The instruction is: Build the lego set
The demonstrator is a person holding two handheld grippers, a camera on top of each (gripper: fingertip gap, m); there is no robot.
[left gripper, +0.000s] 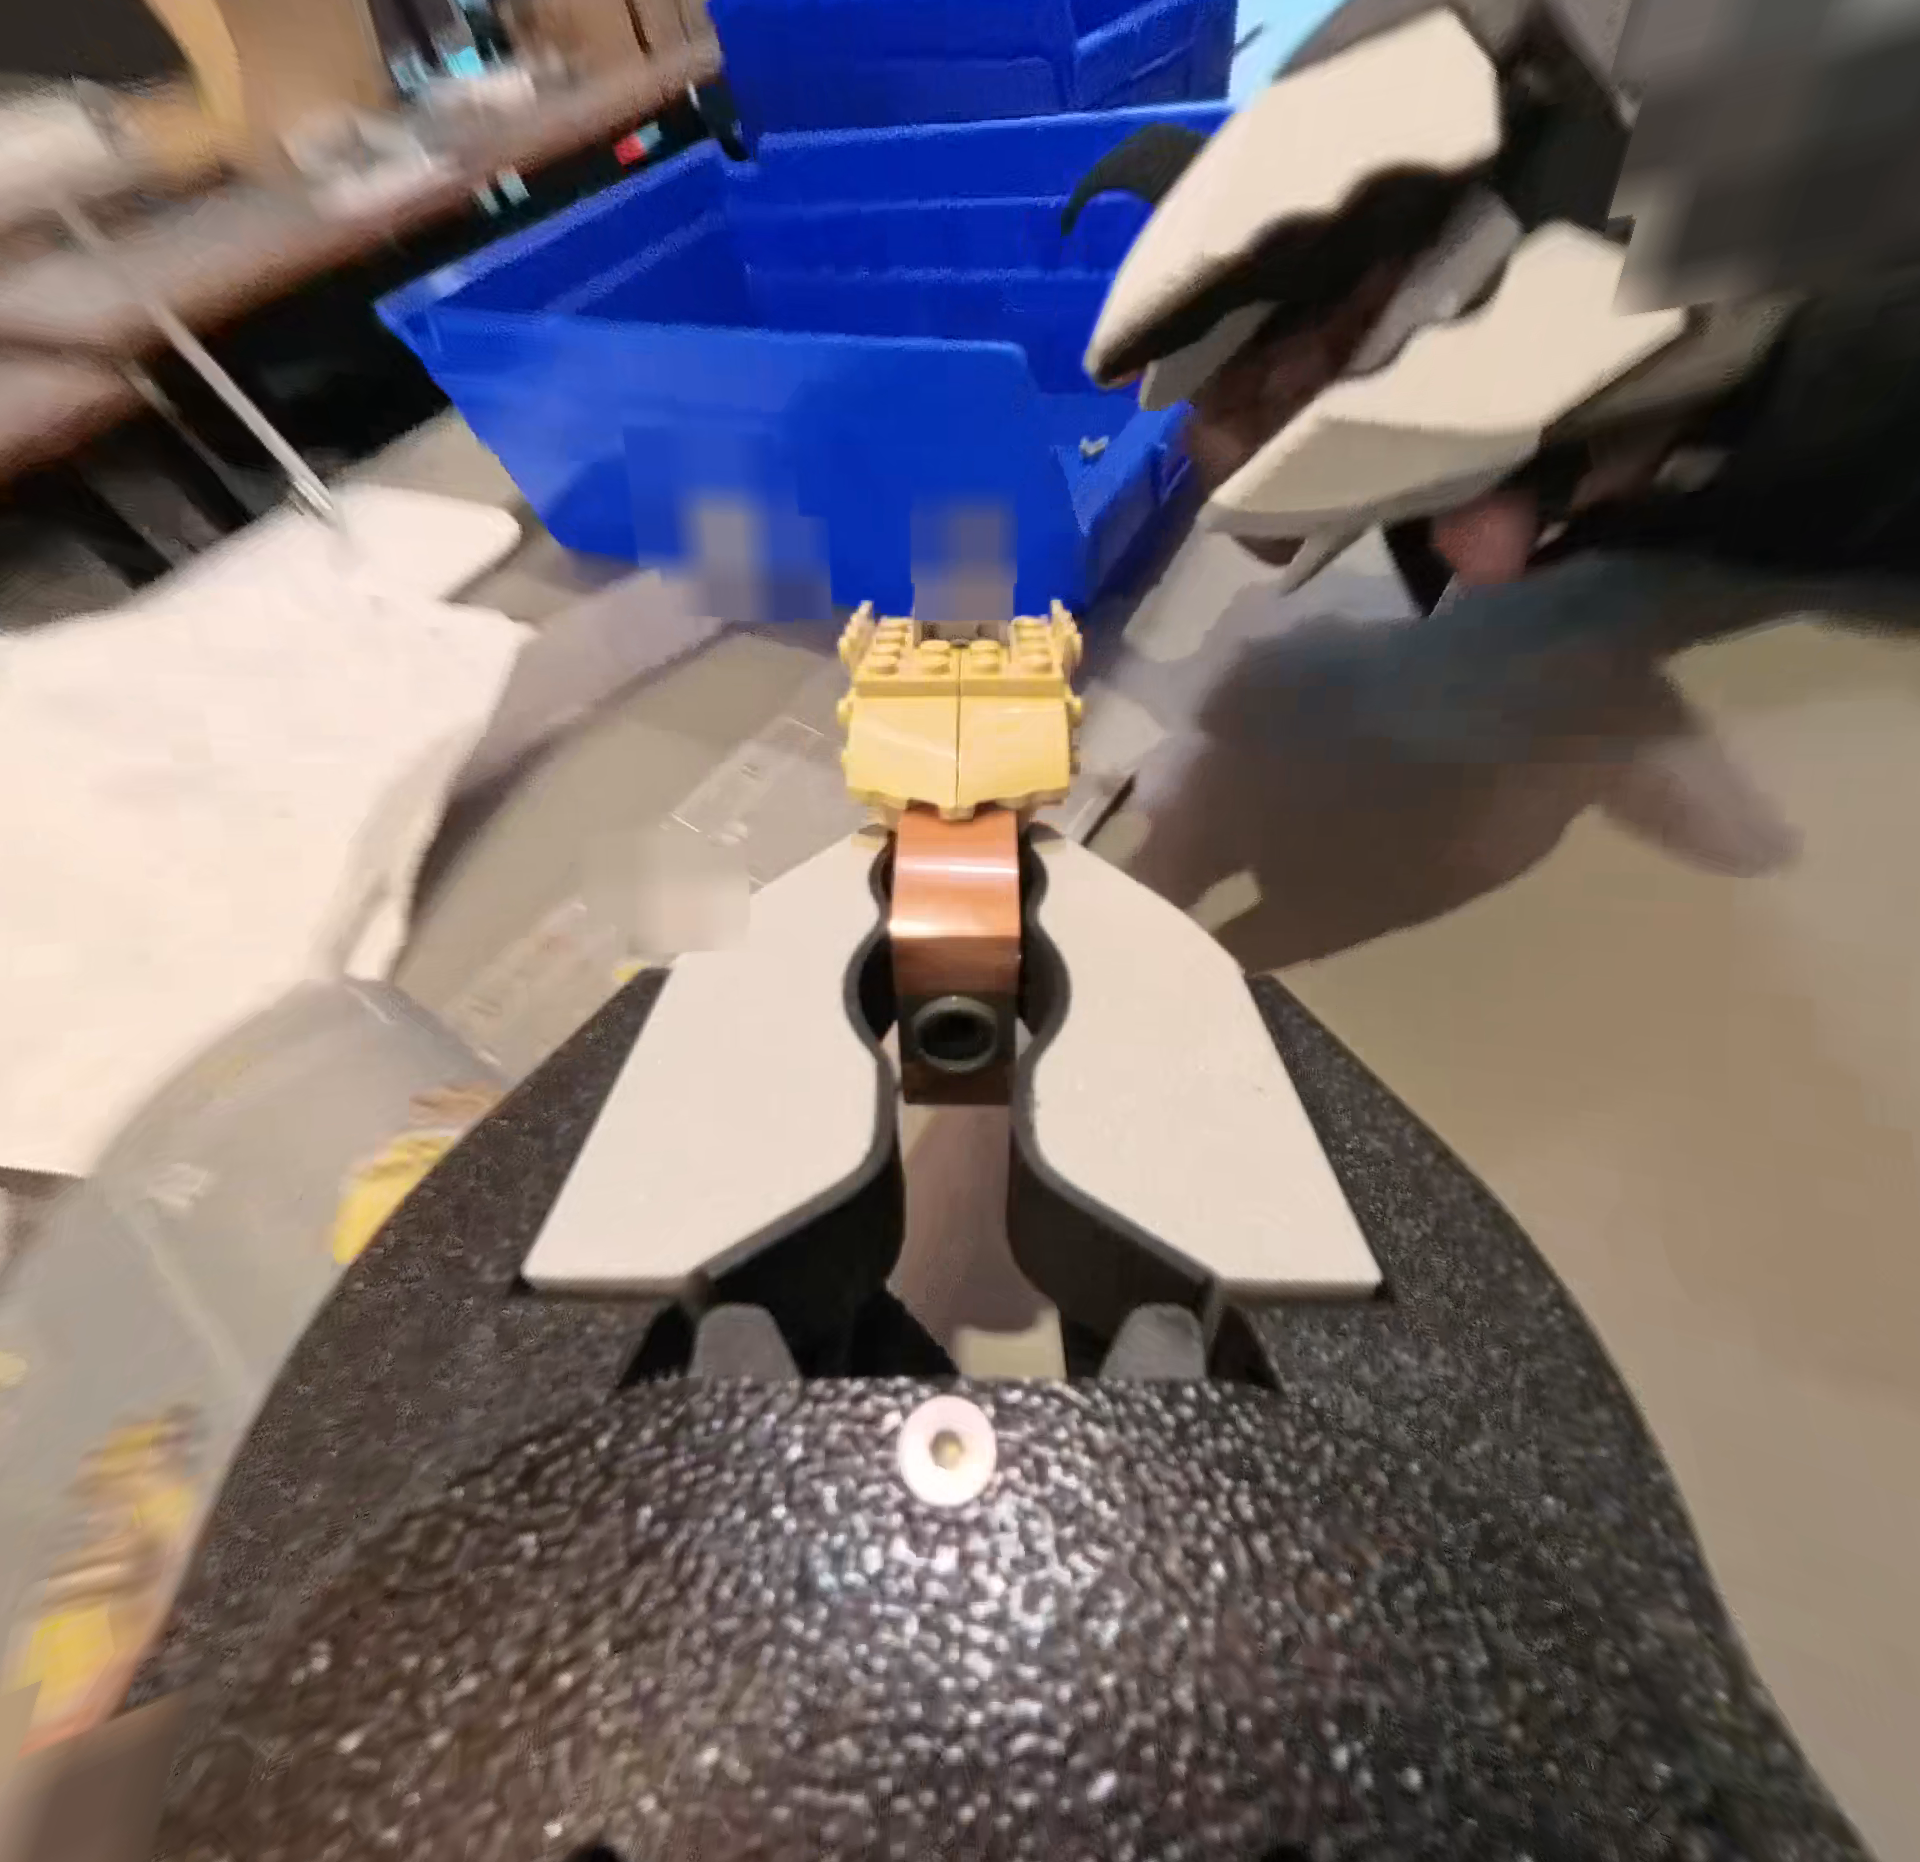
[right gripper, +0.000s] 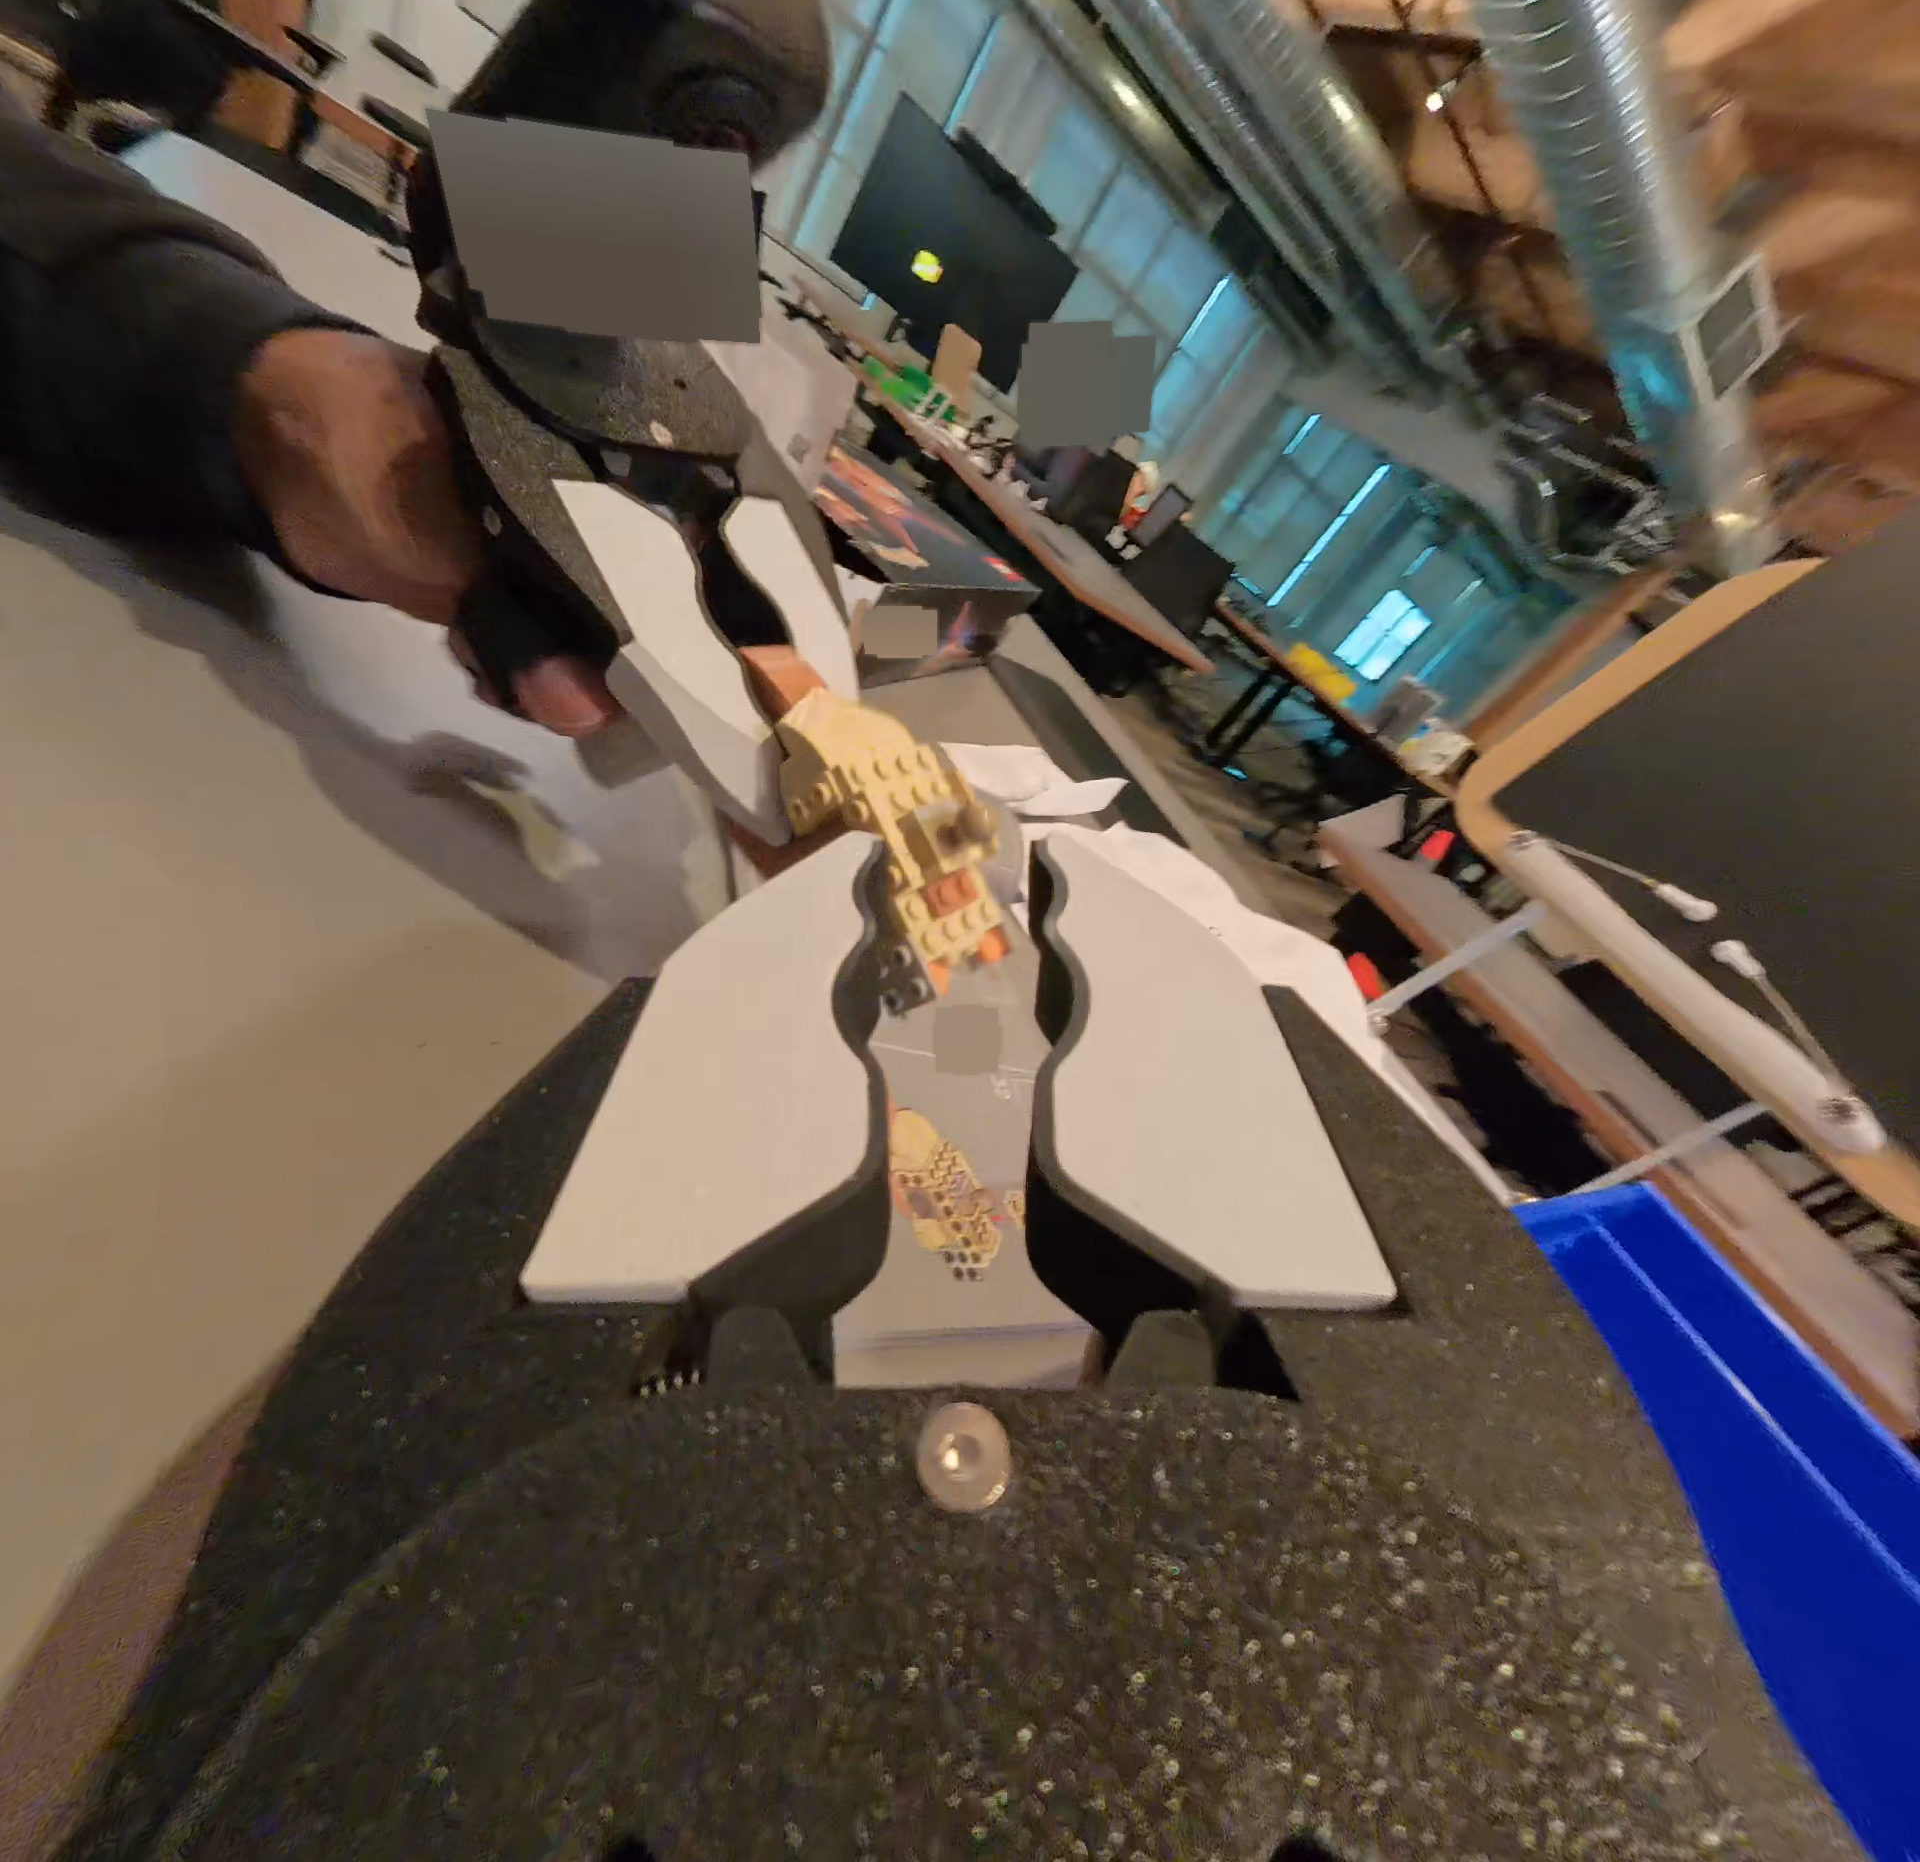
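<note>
Left gripper [left gripper: 954, 877] clamped on model [left gripper: 958, 716] by its brown end, long axis running straight out from fingertips. Right gripper [right gripper: 951, 877] fingers apart, straddling model's far tip, nothing gripped.

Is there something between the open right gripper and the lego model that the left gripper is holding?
Nothing visible. The left gripper is shut on the brown end of the tan lego model, held above the table. The model's far end already reaches between the open fingers of the right gripper, with only air around it.
</note>
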